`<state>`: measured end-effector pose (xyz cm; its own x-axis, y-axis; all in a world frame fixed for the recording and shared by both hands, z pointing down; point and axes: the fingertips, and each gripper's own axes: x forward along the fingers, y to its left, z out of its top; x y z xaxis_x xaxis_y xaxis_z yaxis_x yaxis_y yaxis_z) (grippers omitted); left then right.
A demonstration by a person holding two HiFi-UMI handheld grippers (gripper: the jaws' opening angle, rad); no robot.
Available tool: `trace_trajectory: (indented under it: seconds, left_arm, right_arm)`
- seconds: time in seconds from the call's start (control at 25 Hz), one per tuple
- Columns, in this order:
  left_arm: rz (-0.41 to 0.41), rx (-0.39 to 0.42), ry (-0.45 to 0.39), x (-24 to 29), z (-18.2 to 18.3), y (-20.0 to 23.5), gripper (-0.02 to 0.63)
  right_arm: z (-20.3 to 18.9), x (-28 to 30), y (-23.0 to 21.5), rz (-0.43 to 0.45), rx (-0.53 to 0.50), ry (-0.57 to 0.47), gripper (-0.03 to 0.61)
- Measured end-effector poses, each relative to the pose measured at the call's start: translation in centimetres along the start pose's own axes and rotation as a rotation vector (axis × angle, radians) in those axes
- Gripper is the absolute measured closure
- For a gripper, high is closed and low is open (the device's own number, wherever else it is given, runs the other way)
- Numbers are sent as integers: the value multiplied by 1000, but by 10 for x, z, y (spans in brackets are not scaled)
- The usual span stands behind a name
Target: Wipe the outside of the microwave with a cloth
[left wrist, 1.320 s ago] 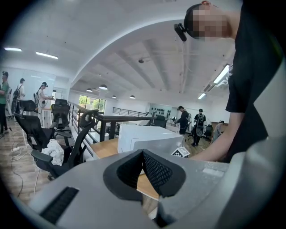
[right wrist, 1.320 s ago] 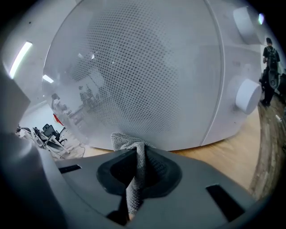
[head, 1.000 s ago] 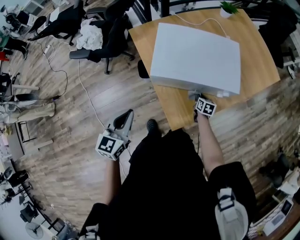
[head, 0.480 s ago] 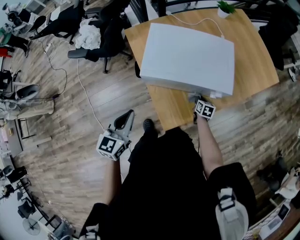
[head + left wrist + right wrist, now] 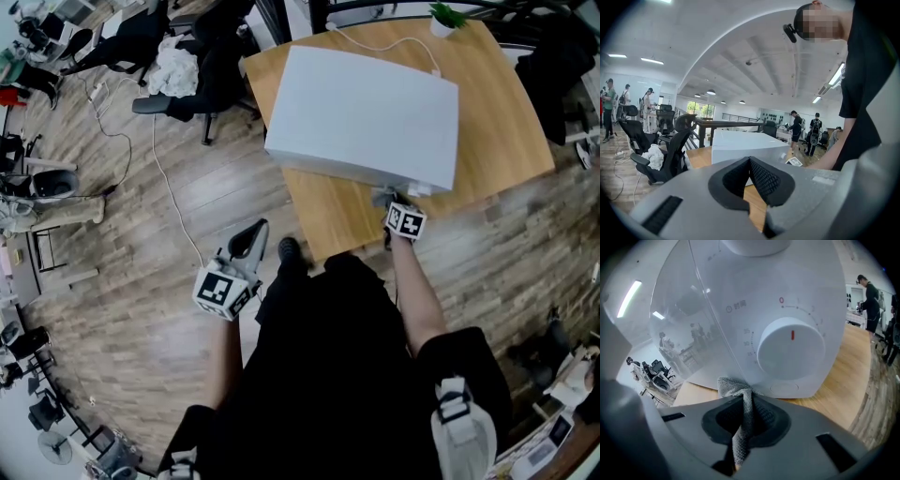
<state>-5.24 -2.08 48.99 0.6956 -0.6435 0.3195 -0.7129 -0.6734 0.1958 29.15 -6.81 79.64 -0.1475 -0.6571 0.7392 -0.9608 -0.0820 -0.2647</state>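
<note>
Cloth point(image 5: 733, 388) clamped by forward-reaching right gripper point(image 5: 743, 404) touches microwave's point(image 5: 787, 310) lower front

I see the white microwave point(image 5: 361, 117) sitting on the wooden table point(image 5: 511, 131). My right gripper point(image 5: 392, 199) is at the microwave's near lower edge, with a scrap of grey cloth point(image 5: 381, 195) at its tip. My left gripper point(image 5: 249, 236) hangs over the floor point(image 5: 141, 309), well apart from the microwave.
</note>
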Motion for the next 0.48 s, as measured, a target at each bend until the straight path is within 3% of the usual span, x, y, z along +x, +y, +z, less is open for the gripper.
trace_trajectory:
  seconds: [0.12,0.32,0.48]
  left_arm:
    - [11,4,28,4,-7,-9,612]
    - [37,-15,12,4,-11,-16,612]
    - [45,-22,10,6,-15,-25,612]
  right_arm:
    - [-2,-9,12,72,-79,0,561]
    - [-16,-44,53,275,-345,-18,561]
    - [1,-80,77,360,-447,-76,561]
